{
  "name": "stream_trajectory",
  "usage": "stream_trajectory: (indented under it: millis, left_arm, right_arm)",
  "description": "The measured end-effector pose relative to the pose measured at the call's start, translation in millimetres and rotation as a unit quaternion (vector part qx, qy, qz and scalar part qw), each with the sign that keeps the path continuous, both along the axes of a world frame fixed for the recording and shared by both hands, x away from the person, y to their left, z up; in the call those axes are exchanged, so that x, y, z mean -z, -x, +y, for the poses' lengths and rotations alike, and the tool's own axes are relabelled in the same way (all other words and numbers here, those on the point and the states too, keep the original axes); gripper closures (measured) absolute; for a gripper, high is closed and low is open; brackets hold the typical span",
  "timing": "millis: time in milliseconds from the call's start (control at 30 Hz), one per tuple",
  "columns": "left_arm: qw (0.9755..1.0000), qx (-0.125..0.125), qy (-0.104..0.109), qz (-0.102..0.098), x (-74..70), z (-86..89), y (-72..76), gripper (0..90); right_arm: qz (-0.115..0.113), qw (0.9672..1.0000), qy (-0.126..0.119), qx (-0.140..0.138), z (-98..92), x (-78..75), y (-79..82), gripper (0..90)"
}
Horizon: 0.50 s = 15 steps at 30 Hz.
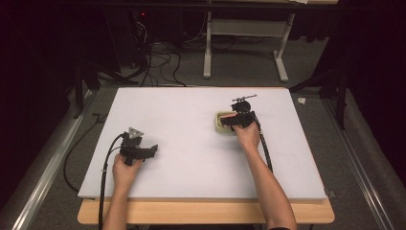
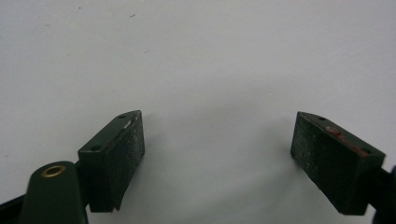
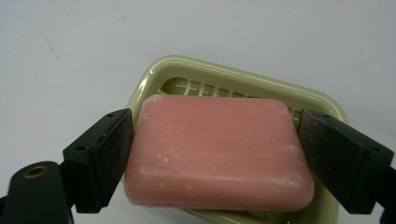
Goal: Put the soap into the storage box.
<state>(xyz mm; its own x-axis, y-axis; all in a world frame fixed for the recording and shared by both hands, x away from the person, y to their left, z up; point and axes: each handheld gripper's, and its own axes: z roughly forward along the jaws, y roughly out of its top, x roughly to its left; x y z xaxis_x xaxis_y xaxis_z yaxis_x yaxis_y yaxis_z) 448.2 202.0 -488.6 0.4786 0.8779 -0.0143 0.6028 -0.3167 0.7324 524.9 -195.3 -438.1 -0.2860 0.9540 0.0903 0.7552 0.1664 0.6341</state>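
A pink soap bar (image 3: 217, 151) sits over a pale green soap dish (image 3: 177, 65) on the right, far part of the white table (image 1: 191, 124), clamped between the right gripper's (image 3: 215, 154) jaws. The left gripper (image 2: 217, 158) hovers wide apart over bare table at the near left.

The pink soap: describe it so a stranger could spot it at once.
On the white table, look right of centre to the pale green dish. The soap sits over it between the right gripper jaws, a rounded pink block.

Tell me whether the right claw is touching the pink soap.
Touching. In the right gripper view, both jaws of the right claw press flush against the ends of the pink soap, no gap.
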Motion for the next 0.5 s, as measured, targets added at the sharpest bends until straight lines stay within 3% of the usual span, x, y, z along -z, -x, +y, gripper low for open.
stream_trajectory:
  millis: [500]
  left_arm:
    - [1.0000, 0.000, 0.000, 0.000, 0.0, 0.0, 0.0, 17.9]
  right_arm:
    - [-0.035, 0.9993, -0.004, -0.014, -8.1, -16.9, 11.8, 14.2]
